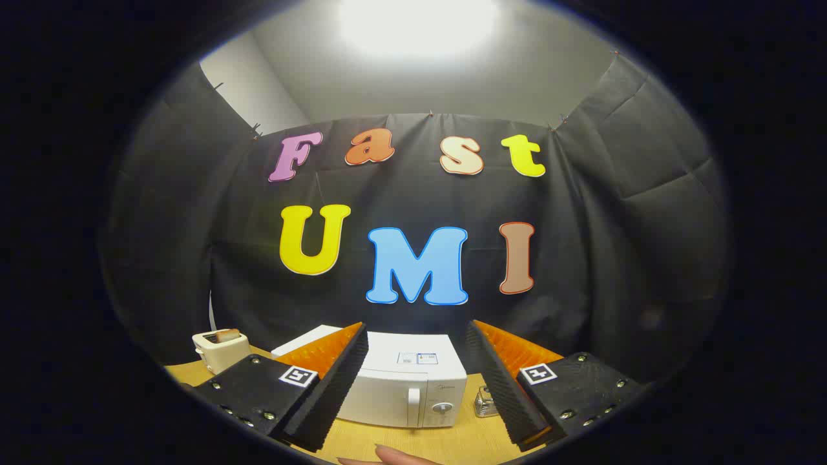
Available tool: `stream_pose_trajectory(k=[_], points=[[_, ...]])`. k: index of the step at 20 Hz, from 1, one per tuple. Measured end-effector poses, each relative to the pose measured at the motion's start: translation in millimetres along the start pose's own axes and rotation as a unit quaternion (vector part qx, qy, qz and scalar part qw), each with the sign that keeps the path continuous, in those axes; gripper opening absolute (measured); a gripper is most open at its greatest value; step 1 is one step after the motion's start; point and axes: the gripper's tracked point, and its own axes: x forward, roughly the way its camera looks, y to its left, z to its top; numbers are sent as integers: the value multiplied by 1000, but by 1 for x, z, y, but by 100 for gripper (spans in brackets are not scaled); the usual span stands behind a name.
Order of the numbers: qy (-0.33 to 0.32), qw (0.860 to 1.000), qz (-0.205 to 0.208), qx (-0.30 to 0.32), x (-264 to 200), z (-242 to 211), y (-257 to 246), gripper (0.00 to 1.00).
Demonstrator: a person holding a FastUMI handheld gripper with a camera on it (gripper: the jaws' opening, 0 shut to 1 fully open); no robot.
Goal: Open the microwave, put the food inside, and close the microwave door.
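Facing the shut microwave (400,384) on the counter (413,442), tongs (417,381) spread open, empty, ready for its handle (413,397).

Black cloth wall (161,245) (creased), bright ceiling light (417,22), wooden table (400,442).

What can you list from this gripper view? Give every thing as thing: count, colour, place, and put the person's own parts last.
microwave: one, white, door shut, on the table beyond and between the fingers
toaster: one, cream, a browned slice in its slot, on the table left of the microwave
small clear container: one, glassy, on the table right of the microwave; contents too small to tell
table: one, light wood, under everything
gripper: one, open, fingers spread either side of the microwave, touching nothing
finger: one fingertip, just below the gripper
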Motion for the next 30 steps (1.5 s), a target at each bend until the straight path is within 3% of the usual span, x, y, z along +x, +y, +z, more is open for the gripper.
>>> stream_pose_trajectory(k=[16, 30], points=[[17, 1000, 1, 5, 14, -29, 0, 98], [83, 996, 14, 7, 72, -166, 0, 99]])
